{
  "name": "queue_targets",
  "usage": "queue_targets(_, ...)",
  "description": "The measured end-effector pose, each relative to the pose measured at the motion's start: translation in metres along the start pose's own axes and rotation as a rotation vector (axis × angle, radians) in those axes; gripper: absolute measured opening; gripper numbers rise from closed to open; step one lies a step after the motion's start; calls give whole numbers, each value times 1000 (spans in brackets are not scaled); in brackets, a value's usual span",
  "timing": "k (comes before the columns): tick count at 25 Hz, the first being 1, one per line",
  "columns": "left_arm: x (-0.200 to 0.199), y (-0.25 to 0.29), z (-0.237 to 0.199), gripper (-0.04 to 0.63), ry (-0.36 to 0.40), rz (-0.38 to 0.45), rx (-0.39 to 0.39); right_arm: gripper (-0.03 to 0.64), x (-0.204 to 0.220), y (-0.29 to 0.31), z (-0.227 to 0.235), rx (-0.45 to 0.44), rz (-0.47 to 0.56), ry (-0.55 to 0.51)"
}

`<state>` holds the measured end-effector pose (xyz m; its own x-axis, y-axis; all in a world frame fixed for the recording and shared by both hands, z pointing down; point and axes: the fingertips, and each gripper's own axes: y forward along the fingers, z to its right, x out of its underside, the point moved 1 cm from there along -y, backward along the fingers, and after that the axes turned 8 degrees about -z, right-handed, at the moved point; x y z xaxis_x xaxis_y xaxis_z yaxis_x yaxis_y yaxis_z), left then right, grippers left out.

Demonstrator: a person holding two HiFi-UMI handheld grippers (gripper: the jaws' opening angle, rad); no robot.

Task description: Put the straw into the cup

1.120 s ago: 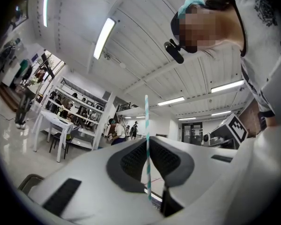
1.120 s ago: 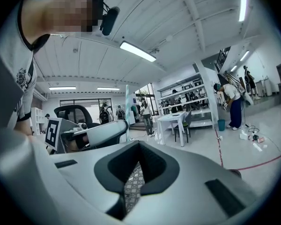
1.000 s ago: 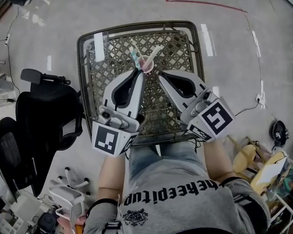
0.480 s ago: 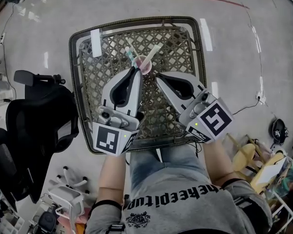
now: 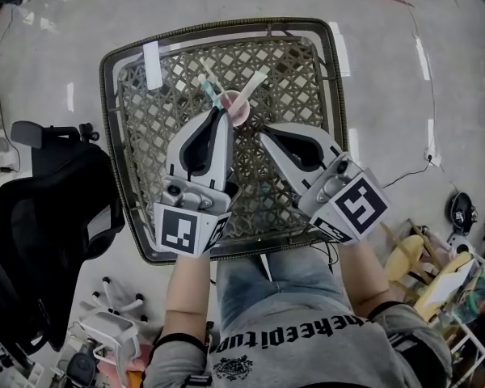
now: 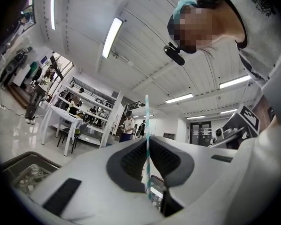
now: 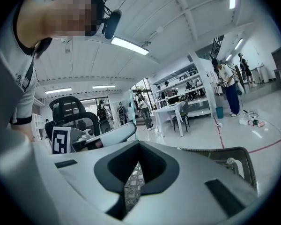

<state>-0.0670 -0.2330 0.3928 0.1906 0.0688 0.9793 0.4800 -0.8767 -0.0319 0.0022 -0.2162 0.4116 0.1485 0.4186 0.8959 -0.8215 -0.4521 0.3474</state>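
Pinching a striped straw (image 6: 146,121) with the left gripper (image 5: 223,112), just beside the pink cup (image 5: 238,107) on the wicker table (image 5: 149,148). Holding the right gripper (image 5: 260,133) pressed together, empty, near the cup. Leaning out of the cup, another straw (image 5: 255,83).

You reach forward with both bare forearms, the two tools converging ahead of your waist. Your left hand-held gripper (image 5: 219,113) points almost straight ahead, and its left cube (image 5: 186,231) is the part nearest your body. Its jaws are pressed together on a thin striped straw (image 6: 146,118), which stands up between the pads. Your right hand-held gripper (image 5: 263,136) angles in from the right, its right cube (image 5: 354,204) tilted outward. Its jaws meet at the tips with nothing between them. The two noses are near each other but apart. Your left forearm (image 5: 184,293) runs straight, your right forearm (image 5: 364,277) slants inward.
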Motion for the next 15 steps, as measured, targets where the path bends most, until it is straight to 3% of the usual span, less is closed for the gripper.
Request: queue_targets(15,51,6,-26,63,-3,-30,-40,12,33,15,10,-7,-39,39)
